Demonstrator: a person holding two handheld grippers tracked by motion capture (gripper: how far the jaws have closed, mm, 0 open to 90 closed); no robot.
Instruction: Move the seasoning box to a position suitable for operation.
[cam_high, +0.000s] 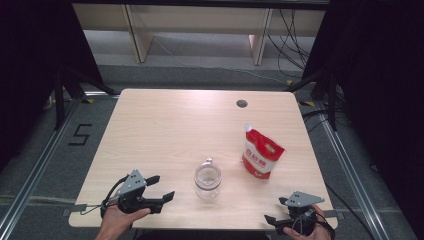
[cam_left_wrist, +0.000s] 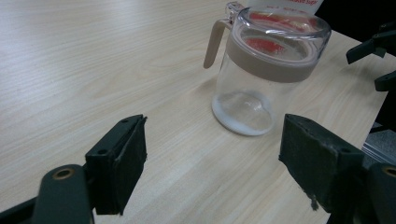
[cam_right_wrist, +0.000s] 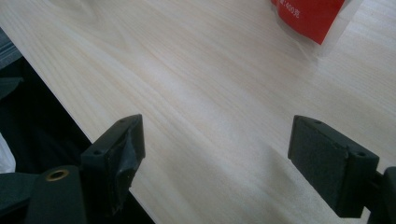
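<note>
Near the desk's front edge stands a lidded clear jar, between the spread, empty left claw and right claw; the left should probably approach level and square.

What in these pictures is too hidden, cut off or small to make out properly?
- Printing on the red pouch: too small in the high view.
- The same pouch in the right gripper view: cut off by the top edge.
- Pouch behind the lidded jar in the left gripper view: mostly hidden, only red smears through the clear lid.
- White residue in the jar's bottom: what it is cannot be told.
</note>
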